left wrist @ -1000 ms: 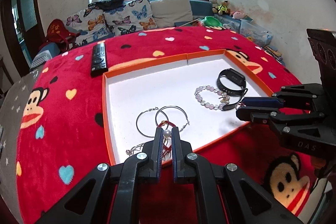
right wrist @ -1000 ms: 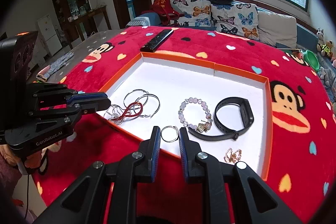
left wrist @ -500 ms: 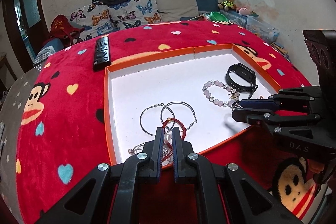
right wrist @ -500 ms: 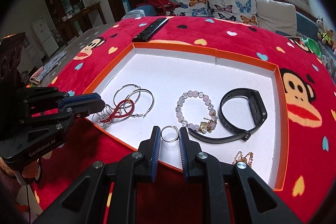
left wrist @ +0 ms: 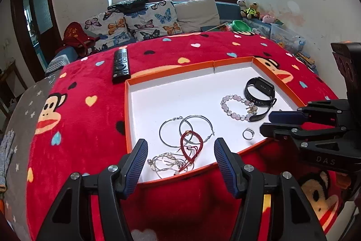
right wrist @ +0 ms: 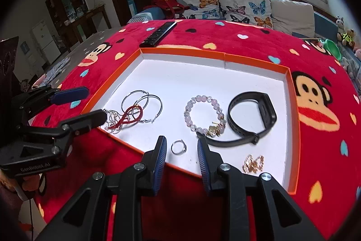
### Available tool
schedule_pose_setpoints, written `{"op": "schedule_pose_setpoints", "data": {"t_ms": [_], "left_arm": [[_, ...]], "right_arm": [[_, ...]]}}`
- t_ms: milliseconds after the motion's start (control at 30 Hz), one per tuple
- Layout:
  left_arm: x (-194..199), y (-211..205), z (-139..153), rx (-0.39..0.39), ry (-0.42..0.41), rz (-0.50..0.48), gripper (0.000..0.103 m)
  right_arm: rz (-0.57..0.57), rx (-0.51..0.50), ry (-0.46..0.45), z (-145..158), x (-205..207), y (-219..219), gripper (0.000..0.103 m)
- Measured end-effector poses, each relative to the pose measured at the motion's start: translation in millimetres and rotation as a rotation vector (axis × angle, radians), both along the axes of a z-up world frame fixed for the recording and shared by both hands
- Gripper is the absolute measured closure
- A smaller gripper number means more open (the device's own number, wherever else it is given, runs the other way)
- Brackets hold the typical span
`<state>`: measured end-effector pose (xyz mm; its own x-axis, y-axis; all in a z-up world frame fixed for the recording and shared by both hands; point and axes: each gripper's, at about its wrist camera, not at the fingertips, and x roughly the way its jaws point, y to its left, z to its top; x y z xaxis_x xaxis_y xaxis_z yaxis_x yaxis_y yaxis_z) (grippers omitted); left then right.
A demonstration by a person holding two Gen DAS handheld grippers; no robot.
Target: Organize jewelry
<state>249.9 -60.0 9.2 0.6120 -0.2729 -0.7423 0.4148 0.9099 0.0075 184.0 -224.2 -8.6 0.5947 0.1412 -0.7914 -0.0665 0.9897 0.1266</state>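
Note:
An orange-rimmed white tray (left wrist: 171, 70) (right wrist: 182, 51) lies on the red blanket. It holds two silver hoops (left wrist: 186, 132) (right wrist: 142, 103), a red cord bracelet (left wrist: 191, 146) (right wrist: 130, 116) over a tangled silver chain (left wrist: 167, 163), a pink bead bracelet (left wrist: 237, 106) (right wrist: 204, 113), a black wristband (left wrist: 260, 92) (right wrist: 252, 116), a silver ring (left wrist: 248, 133) (right wrist: 178, 147) and a gold piece (right wrist: 252, 163). My left gripper (left wrist: 180, 158) is open and empty, above the chain and cord at the tray's near edge. My right gripper (right wrist: 182, 155) is open around the ring, not touching it.
A black remote (left wrist: 121, 64) (right wrist: 158, 34) lies beyond the tray's far left corner. A sofa with butterfly cushions (left wrist: 144, 22) stands behind. Toys and boxes (left wrist: 286, 35) sit at the far right. A grey glove (left wrist: 5, 150) lies left.
Both grippers have opened: the left jaws spread wide over the chain and red cord, the right jaws widened around the ring. Both pulled back slightly.

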Motion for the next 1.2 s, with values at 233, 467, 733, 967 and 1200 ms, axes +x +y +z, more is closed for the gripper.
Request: {"op": "schedule_pose_setpoints", "data": {"t_ms": [233, 467, 733, 967, 1200], "left_arm": [[-22.5, 12.2, 12.9, -0.016, -0.012, 0.053, 0.022], [-56.9, 17.6, 25.5, 0.01, -0.052, 0.086, 0.007], [-90.0, 21.5, 32.3, 0.013, -0.055, 0.107, 0.003], [-110.2, 31.8, 28.9, 0.008, -0.019, 0.136, 0.003], [-126.1, 39.1, 29.8, -0.001, -0.007, 0.161, 0.003]], "right_arm": [[-0.025, -0.024, -0.008, 5.6, -17.6, 0.5, 0.069], [-0.044, -0.064, -0.029, 15.0, -42.7, 9.5, 0.061], [-0.07, -0.068, -0.03, 19.1, -63.2, 19.2, 0.054], [-0.09, -0.075, -0.01, 18.7, -79.7, 26.1, 0.053], [-0.105, -0.102, -0.026, 23.0, -96.3, 34.7, 0.049]]}}
